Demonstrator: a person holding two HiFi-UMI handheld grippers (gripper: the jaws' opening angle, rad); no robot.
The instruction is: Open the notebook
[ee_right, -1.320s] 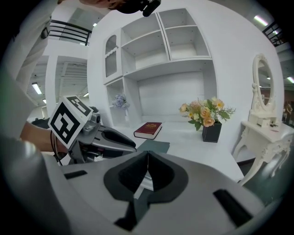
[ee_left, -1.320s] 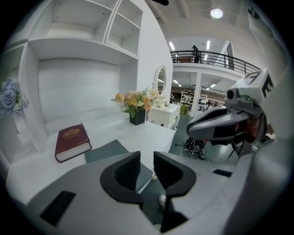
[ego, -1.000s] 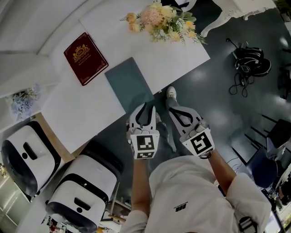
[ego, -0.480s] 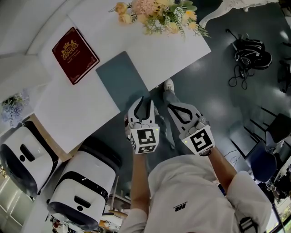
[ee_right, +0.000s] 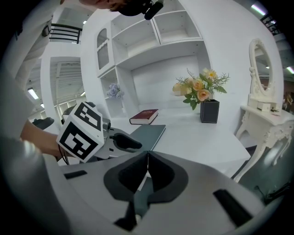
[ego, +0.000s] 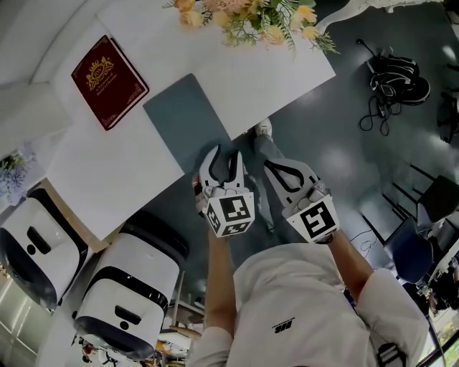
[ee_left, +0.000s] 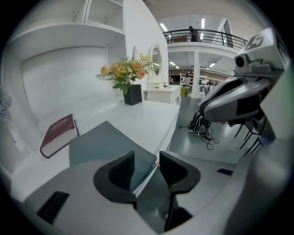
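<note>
Grey-teal notebook point(ego: 188, 120) lies shut and flat on the white bench point(ego: 251, 64), right at the near edge. Its near corner sits just ahead of my L gripper point(ego: 226, 154). In the left gripper view that corner lines up w/ the gap between the jaws point(ee_left: 146, 158), which stand apart – can't tell if either jaw touches the cover. R gripper point(ego: 276, 172) is beside the L one, off the bench edge over the floor. Its jaws are pressed together w/ nothing between them point(ee_right: 147, 158). Further ahead and to the left of the L gripper, beyond the notebook, lies a dark red book point(ego: 109, 82). Flowers point(ego: 247, 14) are at the far side – well apart from both grippers.
</note>
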